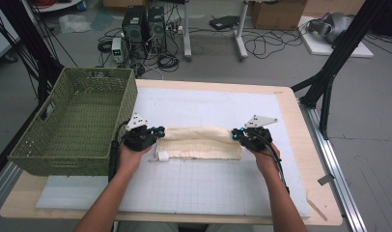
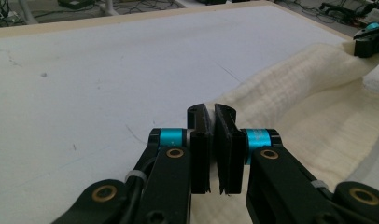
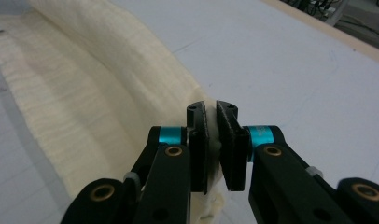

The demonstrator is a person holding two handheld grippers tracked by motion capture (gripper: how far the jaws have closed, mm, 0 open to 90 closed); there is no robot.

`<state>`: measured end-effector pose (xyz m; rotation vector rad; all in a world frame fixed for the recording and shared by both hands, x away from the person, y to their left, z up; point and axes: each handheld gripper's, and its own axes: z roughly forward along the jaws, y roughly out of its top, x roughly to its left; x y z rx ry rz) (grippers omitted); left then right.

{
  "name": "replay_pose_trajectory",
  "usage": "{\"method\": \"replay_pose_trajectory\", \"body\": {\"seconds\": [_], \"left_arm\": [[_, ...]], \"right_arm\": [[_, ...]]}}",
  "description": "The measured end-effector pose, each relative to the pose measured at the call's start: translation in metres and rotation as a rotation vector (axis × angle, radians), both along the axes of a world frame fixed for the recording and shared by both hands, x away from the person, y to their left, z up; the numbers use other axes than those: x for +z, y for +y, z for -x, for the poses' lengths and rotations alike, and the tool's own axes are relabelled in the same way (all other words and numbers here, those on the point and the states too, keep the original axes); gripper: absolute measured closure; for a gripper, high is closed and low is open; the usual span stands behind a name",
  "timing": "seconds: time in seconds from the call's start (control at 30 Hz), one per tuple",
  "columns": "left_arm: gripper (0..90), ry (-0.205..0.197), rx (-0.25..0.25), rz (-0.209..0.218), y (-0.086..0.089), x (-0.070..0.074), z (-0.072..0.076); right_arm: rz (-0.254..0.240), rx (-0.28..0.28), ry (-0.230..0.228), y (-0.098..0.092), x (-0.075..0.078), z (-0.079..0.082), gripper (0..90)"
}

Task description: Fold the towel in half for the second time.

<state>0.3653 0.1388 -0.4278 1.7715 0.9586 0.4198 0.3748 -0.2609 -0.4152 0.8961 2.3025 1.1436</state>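
Observation:
A cream towel [image 1: 199, 142] lies folded into a long band across the white grid mat [image 1: 208, 188]. My left gripper [image 1: 158, 133] is at the band's left end, my right gripper [image 1: 236, 135] at its right end. In the left gripper view the jaws of the left gripper [image 2: 212, 109] are pressed together on the edge of the towel [image 2: 309, 107], which rises toward the other gripper [image 2: 372, 39]. In the right gripper view the right gripper [image 3: 212, 108] is shut, and cloth of the towel [image 3: 85, 93] is pinched between its pads.
A green woven basket [image 1: 73, 159] stands at the table's left edge, close to my left hand. A small white tag [image 1: 162, 155] sticks out at the towel's near left corner. Black frame posts [image 1: 329, 82] stand at the far right.

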Motion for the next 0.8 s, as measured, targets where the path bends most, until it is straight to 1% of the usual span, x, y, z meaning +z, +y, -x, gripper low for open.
{"method": "replay_pose_trajectory", "body": {"seconds": [0.1, 0.17, 0.2, 0.27, 0.37, 0.4, 0.5, 0.53, 0.57, 0.6, 0.63, 0.7, 0.73, 0.8], "left_arm": [[84.3, 0.005, -0.009, -0.006, 0.000, -0.002, 0.002], [84.2, 0.009, -0.011, -0.007, 0.000, -0.004, 0.004], [84.0, 0.009, -0.012, -0.010, 0.000, -0.005, 0.006], [83.6, 0.029, -0.024, -0.020, 0.000, -0.006, 0.007], [83.6, 0.010, -0.029, -0.029, -0.001, -0.006, 0.012], [83.0, 0.019, -0.029, -0.033, 0.000, -0.006, 0.014], [82.6, 0.018, -0.026, -0.044, 0.001, -0.009, 0.019], [82.4, 0.032, -0.030, -0.051, 0.000, -0.010, 0.020], [81.8, 0.030, -0.033, -0.055, 0.000, -0.010, 0.021], [81.7, 0.021, -0.030, -0.049, 0.000, -0.011, 0.023], [81.7, 0.035, -0.035, -0.057, 0.001, -0.011, 0.024], [80.2, 0.022, -0.033, -0.052, 0.001, -0.012, 0.027], [77.4, 0.029, -0.027, -0.052, 0.002, -0.012, 0.028], [66.6, 0.042, -0.011, -0.040, 0.003, -0.010, 0.030]], "right_arm": [[-0.016, 0.004, 0.000, -0.004, -0.007, 0.006, 83.6], [-0.012, 0.015, 0.001, -0.005, -0.009, 0.009, 83.6], [-0.015, 0.019, -0.011, -0.006, -0.010, 0.011, 83.6], [-0.022, 0.021, -0.012, -0.006, -0.011, 0.015, 83.6], [-0.026, 0.027, -0.017, -0.008, -0.015, 0.020, 83.6], [-0.032, 0.027, -0.017, -0.008, -0.016, 0.022, 83.6], [-0.032, 0.031, -0.021, -0.009, -0.019, 0.027, 83.5], [-0.031, 0.032, -0.023, -0.010, -0.020, 0.029, 83.3], [-0.035, 0.031, -0.019, -0.010, -0.021, 0.030, 83.3], [-0.034, 0.034, -0.027, -0.010, -0.023, 0.032, 83.3], [-0.034, 0.034, -0.025, -0.010, -0.023, 0.033, 83.3], [-0.036, 0.036, -0.026, -0.010, -0.024, 0.036, 83.3], [-0.035, 0.034, -0.026, -0.010, -0.024, 0.037, 83.1], [-0.026, 0.040, -0.037, -0.010, -0.025, 0.039, 83.1]]}}
